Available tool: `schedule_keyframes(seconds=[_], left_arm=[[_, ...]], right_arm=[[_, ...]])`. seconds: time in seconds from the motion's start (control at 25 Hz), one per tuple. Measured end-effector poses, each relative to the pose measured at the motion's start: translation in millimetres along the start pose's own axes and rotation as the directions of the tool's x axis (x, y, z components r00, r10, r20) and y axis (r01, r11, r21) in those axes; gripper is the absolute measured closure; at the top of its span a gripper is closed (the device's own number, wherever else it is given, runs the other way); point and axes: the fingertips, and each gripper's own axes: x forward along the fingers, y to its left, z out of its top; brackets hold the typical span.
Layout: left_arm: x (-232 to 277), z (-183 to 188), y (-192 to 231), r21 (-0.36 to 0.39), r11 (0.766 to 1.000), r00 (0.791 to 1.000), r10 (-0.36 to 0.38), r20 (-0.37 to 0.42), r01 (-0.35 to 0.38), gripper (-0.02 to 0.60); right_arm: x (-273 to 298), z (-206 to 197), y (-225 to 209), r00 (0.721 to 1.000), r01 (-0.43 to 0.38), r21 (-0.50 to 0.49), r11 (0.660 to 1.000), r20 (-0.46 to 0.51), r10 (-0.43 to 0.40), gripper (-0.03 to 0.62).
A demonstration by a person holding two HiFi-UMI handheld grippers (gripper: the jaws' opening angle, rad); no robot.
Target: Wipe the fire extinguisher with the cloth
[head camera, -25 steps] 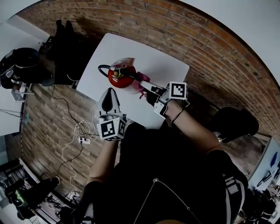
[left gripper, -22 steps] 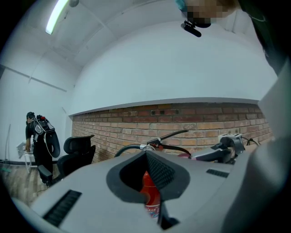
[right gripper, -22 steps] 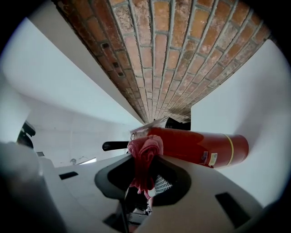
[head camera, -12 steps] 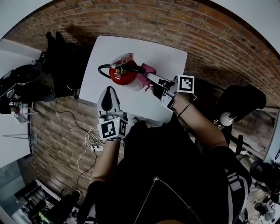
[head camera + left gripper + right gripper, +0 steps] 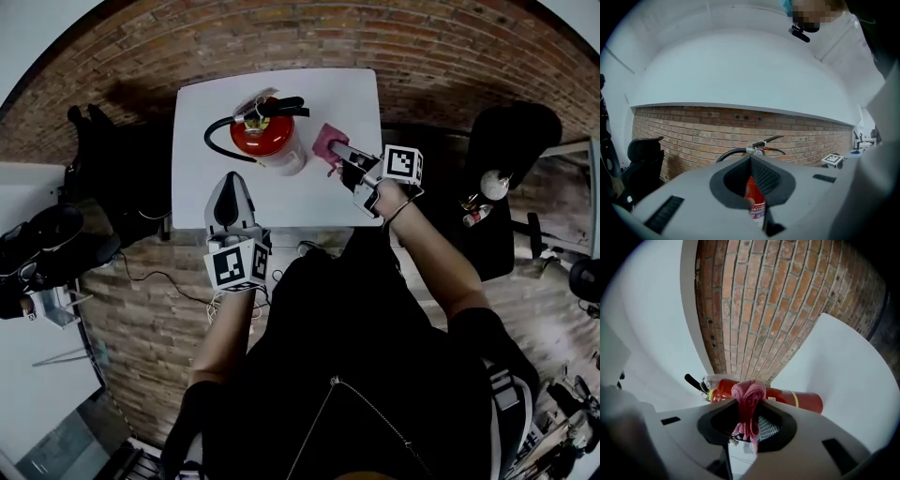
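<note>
Cloth (image 5: 749, 401) pinched in right hand-held gripper (image 5: 339, 155), near fire extinguisher (image 5: 265, 139).

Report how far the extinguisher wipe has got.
Done: the cloth is clamped in the right gripper. In hand: it is held beside the upright fire extinguisher, apparently not touching. Left, it seems: the wiping itself. The left gripper is shut, empty.
</note>
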Motion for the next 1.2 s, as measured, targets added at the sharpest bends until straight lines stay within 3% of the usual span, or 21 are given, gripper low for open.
schedule_keyframes(seconds=[0.28,0.52,0.88,1.2], left_arm=[[-7.1,-4.3,4.6,0.005,0.998,0.998,-0.064,0.001,0.064,0.571],[-10.3,-10.8,11.8,0.017,0.997,0.997,-0.078,-0.018,0.078,0.571],[-22.8,-30.5,32.7,0.047,0.998,0.997,-0.035,-0.074,0.039,0.571],[-32.0,-36.3,50.7,0.06,0.998,0.996,0.015,-0.091,-0.009,0.571]], right_arm=[[11.9,-45.1,-69.2,0.993,0.116,-0.027,0.993,0.006,-0.116,0.49],[32.2,-70.9,-137.9,0.976,0.218,-0.016,0.976,0.003,-0.218,0.49],[59.0,-100.7,-219.4,0.935,0.351,0.034,0.936,-0.063,-0.348,0.49],[74.1,-109.7,-249.0,0.919,0.391,0.057,0.918,-0.078,-0.387,0.49]])
